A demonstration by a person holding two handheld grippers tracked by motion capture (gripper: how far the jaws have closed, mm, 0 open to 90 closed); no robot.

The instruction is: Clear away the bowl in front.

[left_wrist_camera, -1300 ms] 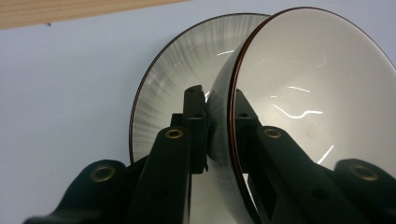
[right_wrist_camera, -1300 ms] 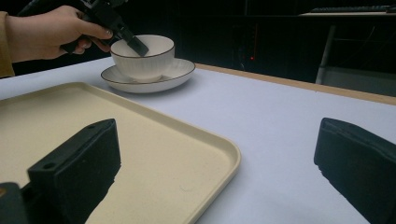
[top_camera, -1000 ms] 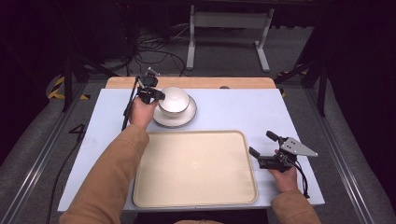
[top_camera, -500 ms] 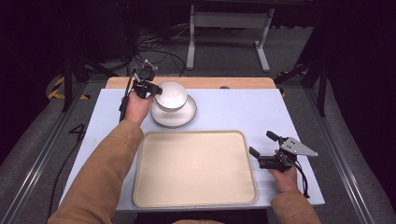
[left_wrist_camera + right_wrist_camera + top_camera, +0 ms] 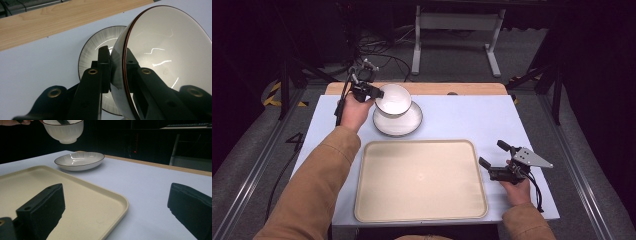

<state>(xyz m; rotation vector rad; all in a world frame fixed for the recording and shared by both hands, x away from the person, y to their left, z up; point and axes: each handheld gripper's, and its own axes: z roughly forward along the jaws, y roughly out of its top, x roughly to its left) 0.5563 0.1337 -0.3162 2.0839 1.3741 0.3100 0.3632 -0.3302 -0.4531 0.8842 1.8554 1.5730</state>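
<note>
A white bowl (image 5: 393,99) with a dark rim hangs in the air above a white plate (image 5: 399,123) at the table's far left. My left gripper (image 5: 376,93) is shut on the bowl's rim; in the left gripper view the rim (image 5: 124,72) sits pinched between the two black jaws, with the plate (image 5: 90,52) below. From the right gripper view the bowl (image 5: 63,131) floats well clear of the plate (image 5: 79,160). My right gripper (image 5: 494,155) stands open near the table's right front, beside the tray, with nothing between its fingers.
A large beige tray (image 5: 419,180) lies at the front middle of the light blue table (image 5: 472,117); its corner (image 5: 110,202) lies between the right jaws. A wooden strip (image 5: 452,88) runs along the far edge. Cables and a metal stand lie on the floor beyond.
My left gripper has lifted the bowl off the plate and drawn it up and slightly back. The right gripper has stayed still.
</note>
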